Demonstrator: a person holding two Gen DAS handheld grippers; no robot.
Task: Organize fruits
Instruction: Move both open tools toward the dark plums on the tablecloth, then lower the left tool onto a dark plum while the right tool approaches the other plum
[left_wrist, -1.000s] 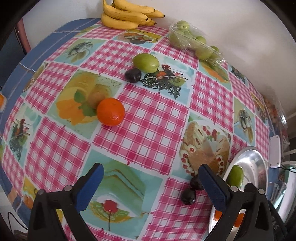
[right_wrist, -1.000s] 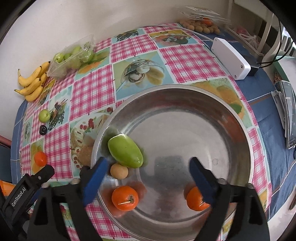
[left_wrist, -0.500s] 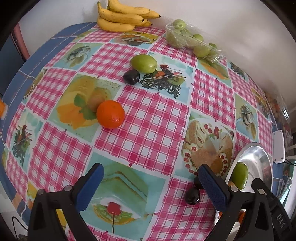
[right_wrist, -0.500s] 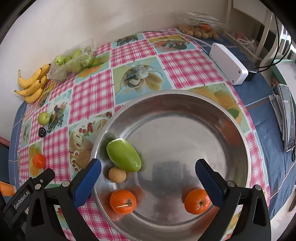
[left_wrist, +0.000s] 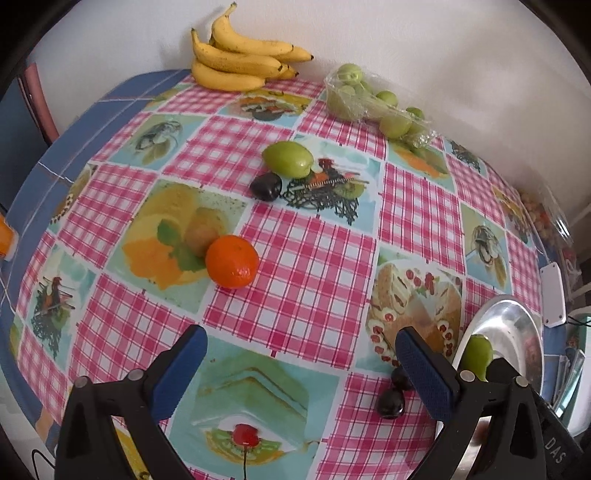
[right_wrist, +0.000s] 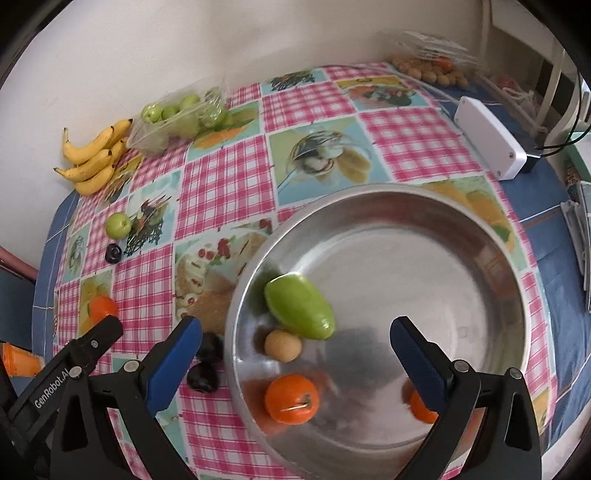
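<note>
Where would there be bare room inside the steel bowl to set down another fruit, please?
The round steel bowl is bare across its far and right side. Its near left is crowded: long green fruit, small tan ball, orange tangerine.

A tablecloth (left_wrist: 303, 280) is patterned in pink-and-white checks alternating with pale turquoise picture squares. Yellow bananas (left_wrist: 240, 62), an orange tangerine (left_wrist: 232, 261), a green fruit (left_wrist: 288, 158) and a dark purple plum (left_wrist: 266, 186) are seen. A silver bowl (right_wrist: 424, 206) is shown.
</note>
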